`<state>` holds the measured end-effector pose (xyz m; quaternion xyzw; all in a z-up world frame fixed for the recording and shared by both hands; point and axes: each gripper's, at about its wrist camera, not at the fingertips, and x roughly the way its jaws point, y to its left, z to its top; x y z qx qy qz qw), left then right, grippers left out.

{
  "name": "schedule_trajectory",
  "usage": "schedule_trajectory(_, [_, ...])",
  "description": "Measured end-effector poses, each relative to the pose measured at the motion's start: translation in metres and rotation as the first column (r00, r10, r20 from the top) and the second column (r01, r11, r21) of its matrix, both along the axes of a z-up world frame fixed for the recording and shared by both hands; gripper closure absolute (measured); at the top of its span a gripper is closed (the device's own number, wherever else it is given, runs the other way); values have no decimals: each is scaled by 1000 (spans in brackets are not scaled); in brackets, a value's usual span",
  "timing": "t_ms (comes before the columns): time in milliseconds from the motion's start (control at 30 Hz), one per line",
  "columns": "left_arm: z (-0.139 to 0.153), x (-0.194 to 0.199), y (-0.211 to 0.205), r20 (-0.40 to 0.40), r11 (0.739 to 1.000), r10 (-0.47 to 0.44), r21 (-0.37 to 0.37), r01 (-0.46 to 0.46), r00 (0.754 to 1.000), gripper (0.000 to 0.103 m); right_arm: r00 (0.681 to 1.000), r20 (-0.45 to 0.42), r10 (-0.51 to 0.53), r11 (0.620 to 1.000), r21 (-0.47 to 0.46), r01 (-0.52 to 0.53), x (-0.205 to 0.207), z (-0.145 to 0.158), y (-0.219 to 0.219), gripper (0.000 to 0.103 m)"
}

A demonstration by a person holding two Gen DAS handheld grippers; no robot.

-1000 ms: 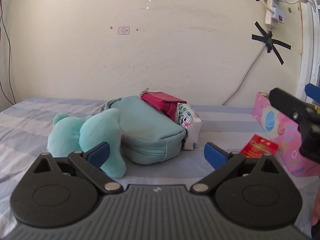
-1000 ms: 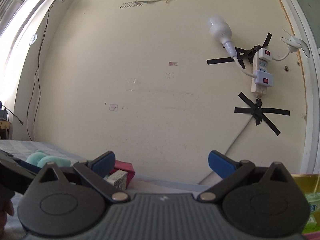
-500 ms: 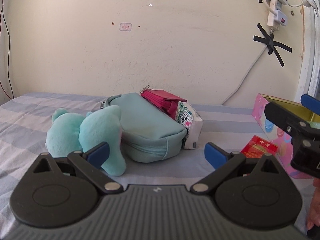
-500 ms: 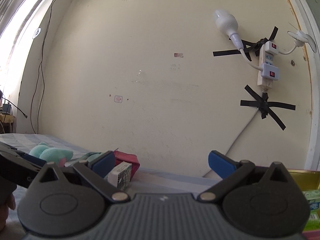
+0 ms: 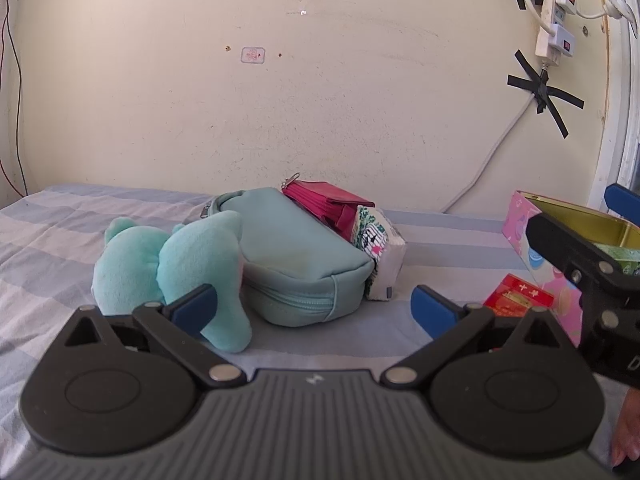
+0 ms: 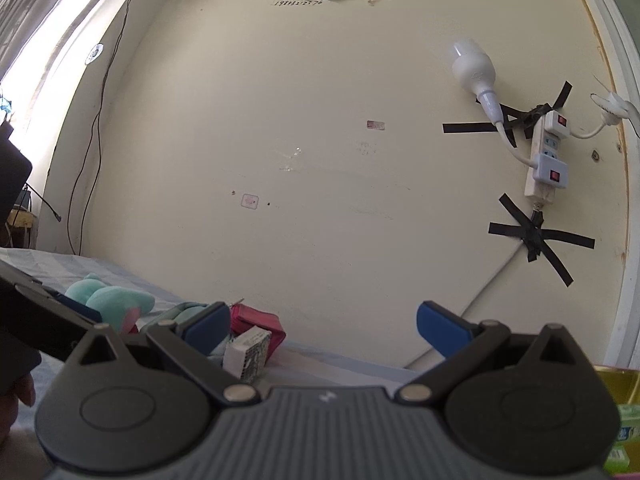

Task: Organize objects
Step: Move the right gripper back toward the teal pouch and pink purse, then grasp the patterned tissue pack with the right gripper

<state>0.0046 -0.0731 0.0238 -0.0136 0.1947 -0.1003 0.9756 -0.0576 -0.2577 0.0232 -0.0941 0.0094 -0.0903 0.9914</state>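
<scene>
On the striped bed sheet (image 5: 60, 240) lie a teal plush toy (image 5: 168, 268), a teal zip pouch (image 5: 296, 260), a pink wallet (image 5: 332, 204) and a small patterned white box (image 5: 380, 256), bunched together. A red packet (image 5: 518, 296) lies by a pink open tin box (image 5: 552, 276) at the right. My left gripper (image 5: 314, 306) is open and empty, just short of the pouch. My right gripper (image 6: 322, 326) is open and empty, raised and aimed at the wall; its body shows in the left wrist view (image 5: 588, 268) over the tin. The plush (image 6: 112, 300), wallet (image 6: 260, 324) and white box (image 6: 246, 354) show low in the right wrist view.
A cream wall (image 5: 320, 100) stands close behind the objects. A power strip (image 6: 546, 160), a bulb (image 6: 474, 70) and a taped cable hang on it at the right. The tin box's edge (image 6: 616, 376) holds green packets at the far right.
Both views tilted slightly down and back. The right gripper's body has sunk lower and nearer in the left wrist view. No object has moved; both grippers stay open.
</scene>
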Motion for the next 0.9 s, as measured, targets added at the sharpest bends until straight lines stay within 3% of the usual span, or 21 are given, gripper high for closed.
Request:
schedule_trajectory(267, [1, 2, 5, -2, 1000, -5, -25, 5, 1000, 0, 999, 29, -24, 1000, -14, 24, -5, 1, 3, 0])
schedule_trajectory(400, [3, 0, 9, 11, 999, 21, -34, -20, 1000, 0, 998, -44, 44, 999, 4, -44, 3, 0, 1, 0])
schedule_trajectory(533, [6, 0, 15, 37, 996, 83, -49, -81, 996, 0, 997, -70, 44, 998, 36, -42, 8, 1, -4, 0])
schedule_trajectory(767, [11, -2, 25, 52, 983, 174, -76, -170, 983, 0, 976, -207, 71, 997, 13, -70, 27, -4, 4, 0])
schedule_trajectory(833, [12, -3, 32, 53, 974, 208, -98, -203, 977, 0, 965, -252, 69, 997, 57, -57, 38, -4, 2, 0])
schedule_trajectory(900, [13, -3, 39, 51, 965, 242, -121, -235, 969, 0, 952, -280, 123, 982, 170, -77, 50, 0, -4, 2])
